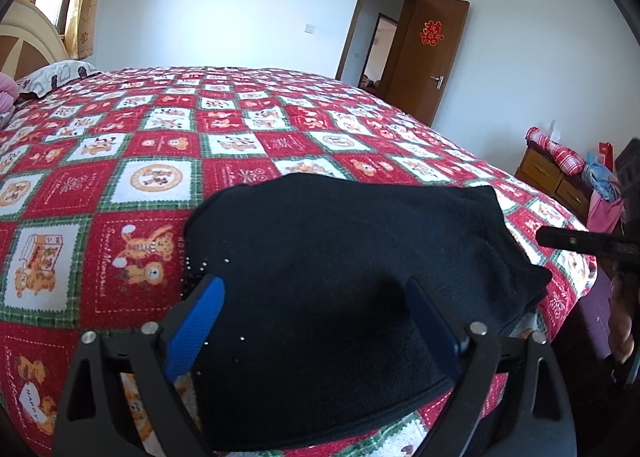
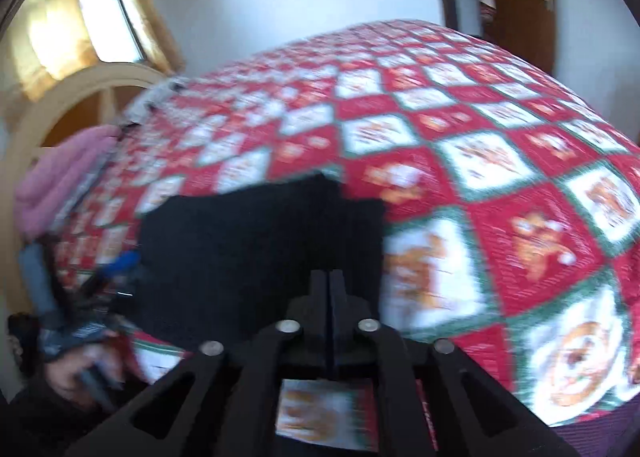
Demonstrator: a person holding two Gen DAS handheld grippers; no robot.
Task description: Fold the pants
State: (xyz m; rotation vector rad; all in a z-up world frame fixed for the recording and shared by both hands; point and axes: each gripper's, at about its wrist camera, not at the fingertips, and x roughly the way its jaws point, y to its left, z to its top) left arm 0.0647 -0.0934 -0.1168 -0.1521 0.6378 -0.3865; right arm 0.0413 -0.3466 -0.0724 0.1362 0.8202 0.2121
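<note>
Black folded pants [image 1: 352, 281] on quilt [image 1: 120, 185] near bed's near edge, left claw [image 1: 316, 297] spread wide over their near hem, right claw [image 2: 330, 285] pressed together, empty, open quilt stretching beyond both.

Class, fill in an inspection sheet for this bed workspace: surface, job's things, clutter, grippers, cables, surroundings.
Surface: bed quilt, red, white and green checks, lying smooth.
Job's things: black pants, folded into a compact stack near the quilt's edge.
Clutter: pillow and pink fabric by the headboard.
Grippers: left gripper open, blue pads either side of the pants; right gripper shut, nothing seen between its fingers, view blurred.
Cables: nothing seen.
Surroundings: open brown door, wooden cabinet, window.
</note>
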